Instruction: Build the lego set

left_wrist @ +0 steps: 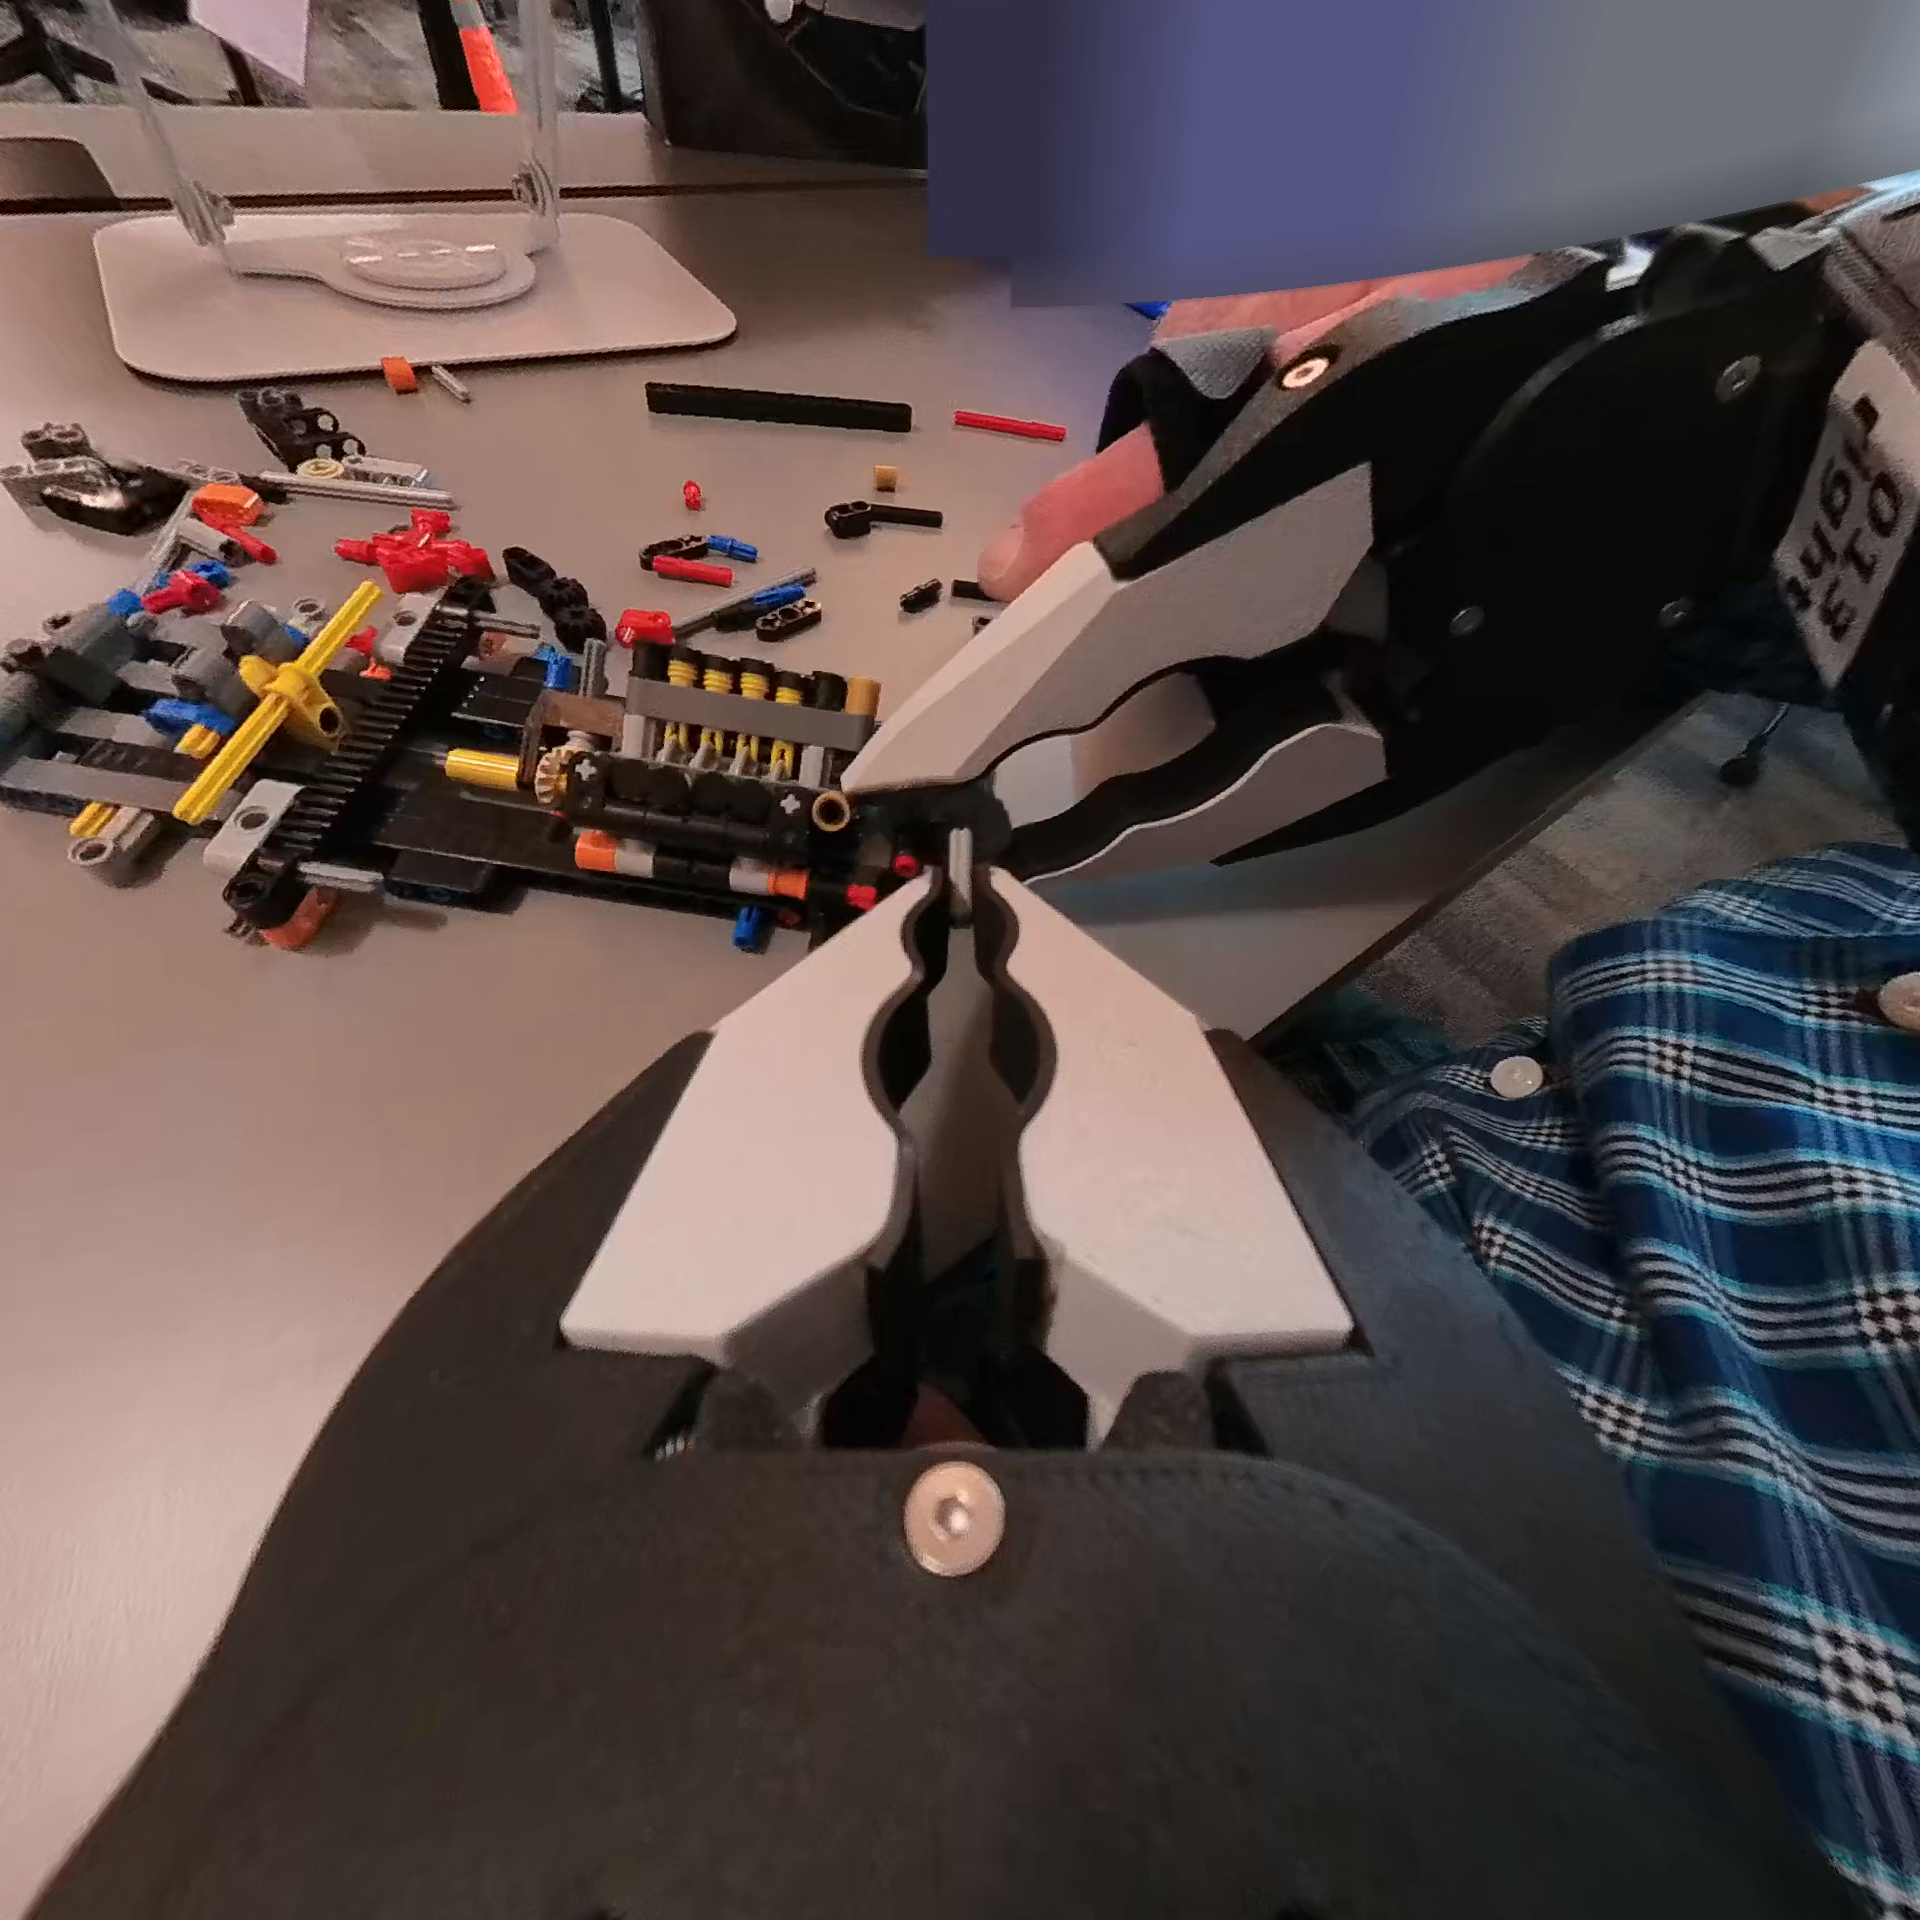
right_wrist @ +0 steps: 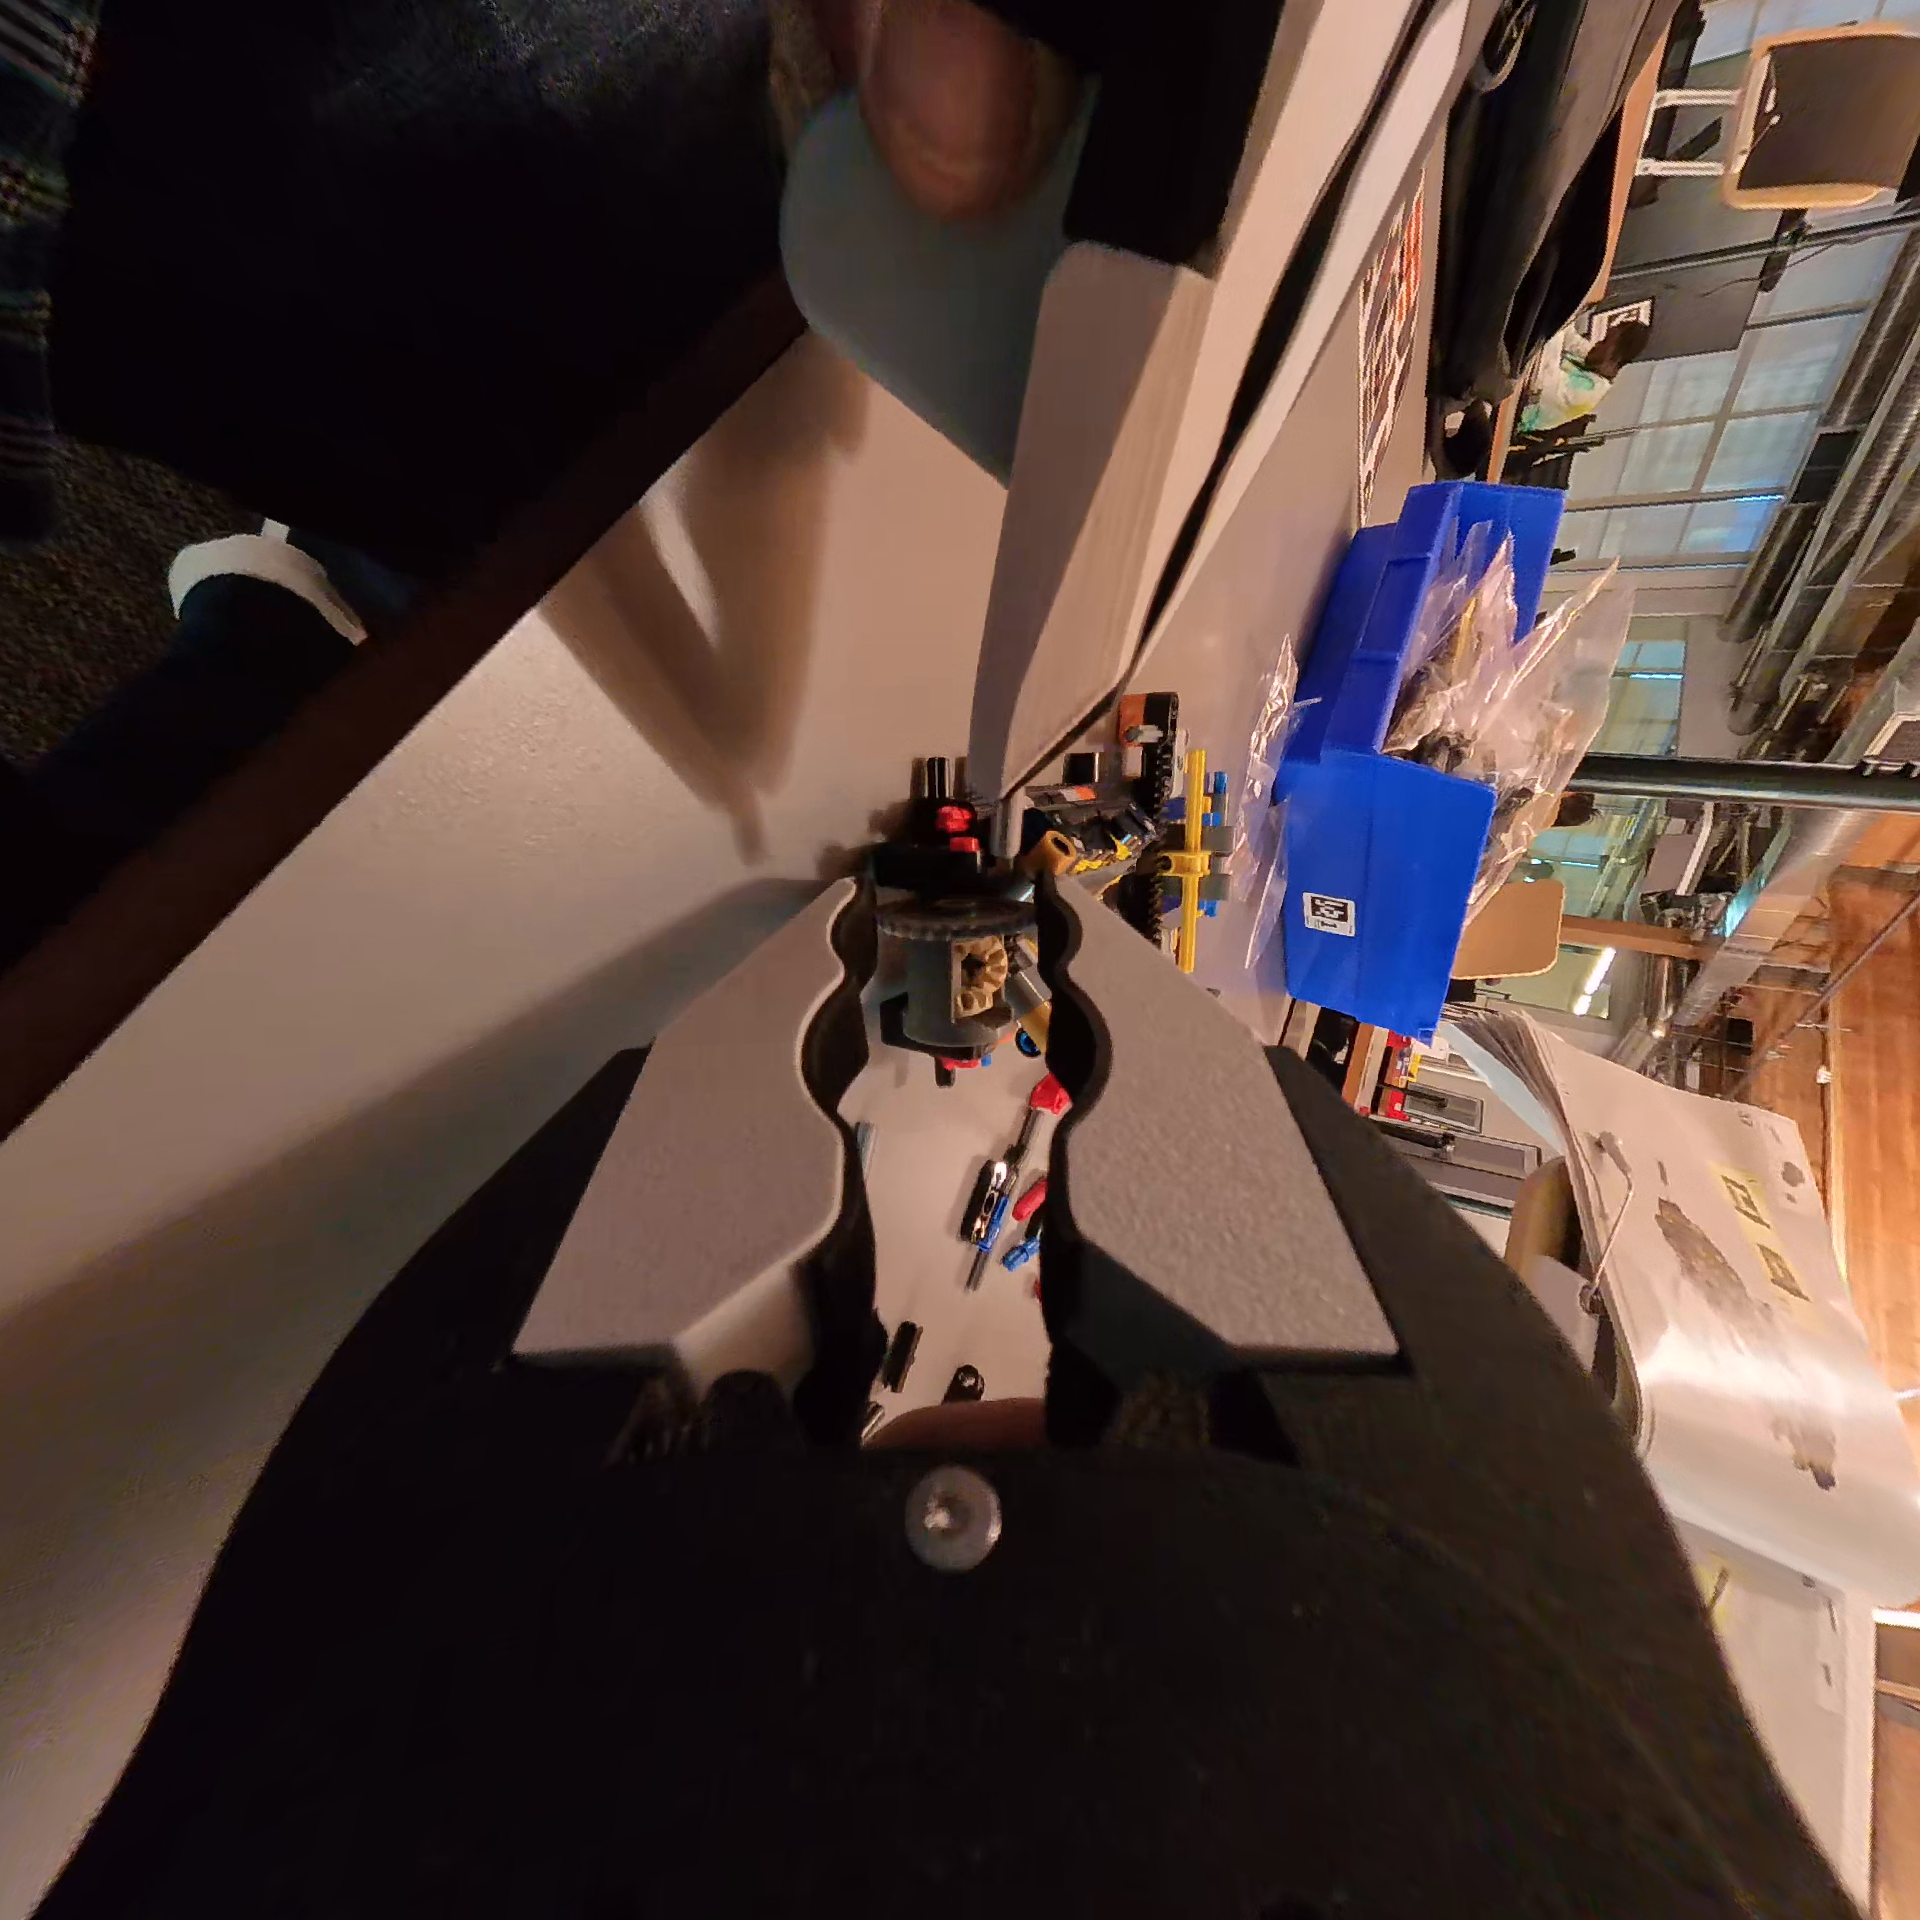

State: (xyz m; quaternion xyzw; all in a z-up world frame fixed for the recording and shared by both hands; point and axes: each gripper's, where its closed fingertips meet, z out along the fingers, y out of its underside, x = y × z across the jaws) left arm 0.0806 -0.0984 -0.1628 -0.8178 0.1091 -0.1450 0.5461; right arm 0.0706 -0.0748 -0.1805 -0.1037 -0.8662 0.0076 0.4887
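Build partly done: the chassis [left_wrist: 540,790] lies assembled on the table [left_wrist: 312,1143], loose pieces [left_wrist: 686,566] beyond it. Left gripper [left_wrist: 961,899] pinches a grey axle [left_wrist: 962,868] at its near end; right gripper [right_wrist: 951,935] clamps, seemingly, the differential [right_wrist: 956,982] there.

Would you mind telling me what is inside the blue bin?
The blue bin holds crumpled clear plastic bags with dark parts inside. Its walls hide whatever lies beneath them.

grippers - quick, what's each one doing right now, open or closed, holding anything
Left gripper: closed on a thin grey axle at the end of the lego build.
Right gripper: closed around the grey gear assembly.
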